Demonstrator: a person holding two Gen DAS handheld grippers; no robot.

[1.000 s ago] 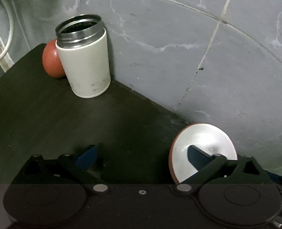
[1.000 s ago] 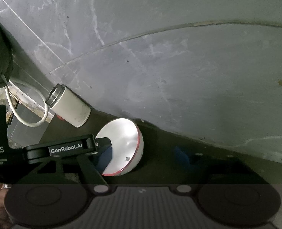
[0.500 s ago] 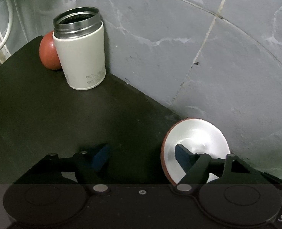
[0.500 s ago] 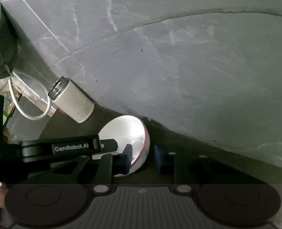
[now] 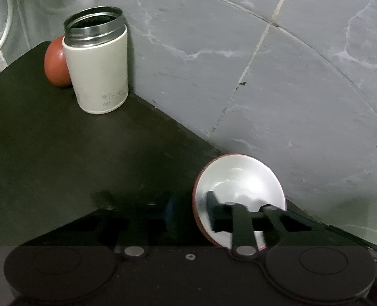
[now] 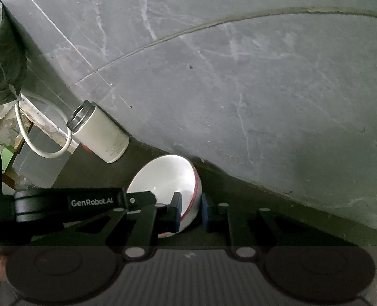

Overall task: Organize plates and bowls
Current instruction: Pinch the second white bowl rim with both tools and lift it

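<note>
Gripping bowl [image 6: 168, 178] rim: right tongs [image 6: 191, 210] closed on wall, one blue pad inside, other outside. Left tongs [image 5: 188, 210] also narrowed across same rim, one finger inside white interior, other outside red exterior; contact unclear, cannot tell if clamped. Bowl tilted on dark table [image 5: 61, 153], near grey tiled wall [image 5: 264, 76], right of white canister [image 5: 98, 68]. "GenRobot.AI" legible on left tongs' arm in right view. Canister open-topped, faint unreadable print near base; red round object [image 5: 54, 63] behind canister.
</note>
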